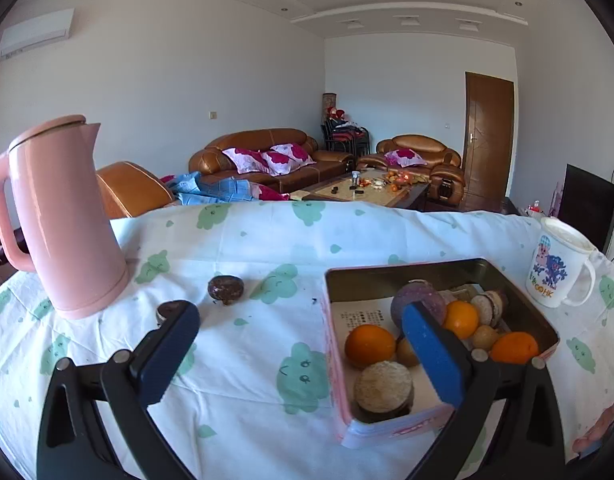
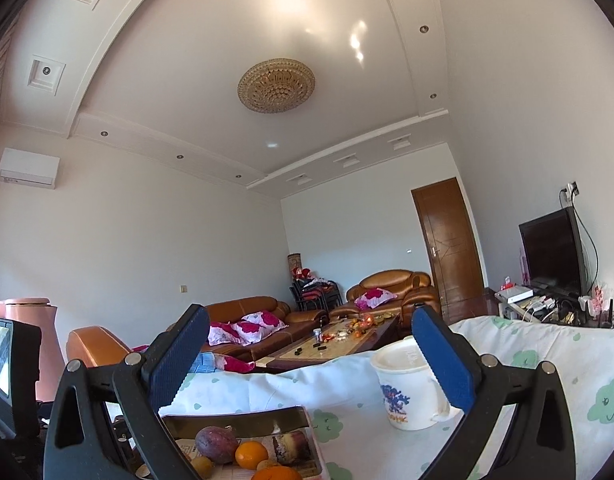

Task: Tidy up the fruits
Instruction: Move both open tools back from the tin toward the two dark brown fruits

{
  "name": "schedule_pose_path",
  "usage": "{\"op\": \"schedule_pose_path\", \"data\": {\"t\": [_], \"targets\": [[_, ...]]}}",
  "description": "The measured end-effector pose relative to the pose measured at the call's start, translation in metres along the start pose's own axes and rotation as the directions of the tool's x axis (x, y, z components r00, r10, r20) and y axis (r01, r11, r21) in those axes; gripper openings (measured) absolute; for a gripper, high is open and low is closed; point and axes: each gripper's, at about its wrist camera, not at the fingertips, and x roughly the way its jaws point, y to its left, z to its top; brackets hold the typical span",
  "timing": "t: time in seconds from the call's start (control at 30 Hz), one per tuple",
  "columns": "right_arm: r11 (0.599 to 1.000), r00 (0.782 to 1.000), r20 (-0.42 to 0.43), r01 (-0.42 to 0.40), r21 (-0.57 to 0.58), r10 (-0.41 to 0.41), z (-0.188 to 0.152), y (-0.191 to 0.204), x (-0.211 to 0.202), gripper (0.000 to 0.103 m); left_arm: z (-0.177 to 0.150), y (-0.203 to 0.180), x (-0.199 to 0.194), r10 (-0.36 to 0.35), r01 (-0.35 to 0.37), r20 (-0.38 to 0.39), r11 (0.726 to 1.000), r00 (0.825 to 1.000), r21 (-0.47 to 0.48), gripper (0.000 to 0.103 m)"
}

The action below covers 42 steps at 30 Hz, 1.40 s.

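Fruits fill the pink tin (image 1: 335, 360) on my left side's right: three oranges (image 1: 370, 345), a purple passion fruit (image 1: 417, 300), some small tan round ones and a pale rough-skinned one near the front wall. My left gripper (image 1: 301, 354) hangs over the tablecloth (image 1: 247, 380) with its jaws spread wide and nothing between them; its right finger (image 1: 433, 356) stands in front of the tin's contents, though I cannot tell whether it touches any. Beyond the left finger (image 1: 167, 356) a small dark round thing (image 1: 167, 311) peeks out, and a little farther sits a dark wrinkled fruit (image 1: 225, 289) alone on the cloth, well apart from the tin. A pink kettle (image 1: 63, 216) stands upright at the left, and a white mug (image 1: 559, 264) with a cartoon print stands past the tin's far right corner.

My right gripper (image 2: 309, 360) is also spread open and holds nothing, tipped up toward the ceiling. Below it I see the tin's far end (image 2: 235, 420) with a passion fruit and oranges inside, and the mug just behind my right finger (image 2: 443, 360).
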Motion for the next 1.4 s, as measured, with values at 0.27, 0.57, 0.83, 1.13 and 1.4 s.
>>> {"op": "schedule_pose_path", "data": {"t": [0.27, 0.57, 0.83, 1.13, 1.4], "targets": [[0.998, 0.993, -0.102, -0.060, 0.020, 0.062, -0.011, 0.029, 0.014, 0.102, 0.016, 0.046, 0.015, 0.062, -0.062, 0.013, 0.998, 0.998, -0.030, 0.103], [0.994, 0.982, -0.156, -0.094, 0.063, 0.102, -0.028, 0.075, 0.034, 0.102, 0.016, 0.090, 0.035, 0.133, -0.133, 0.038, 0.991, 0.990, -0.008, 0.103], [0.989, 0.972, -0.189, -0.133, 0.060, 0.142, -0.040, 0.122, 0.044, 0.102, 0.018, 0.123, 0.052, 0.177, -0.176, -0.008, 0.984, 0.984, 0.009, 0.103], [0.986, 0.915, -0.376, -0.106, 0.127, 0.146, -0.060, 0.158, 0.078, 0.102, 0.011, 0.167, 0.085, 0.048, -0.056, -0.232, 0.998, 0.971, -0.029, 0.103], [0.986, 0.878, -0.449, -0.142, 0.086, 0.165, -0.065, 0.157, 0.082, 0.102, 0.007, 0.130, 0.098, -0.070, 0.099, -0.295, 0.992, 0.953, 0.083, 0.103]]}}
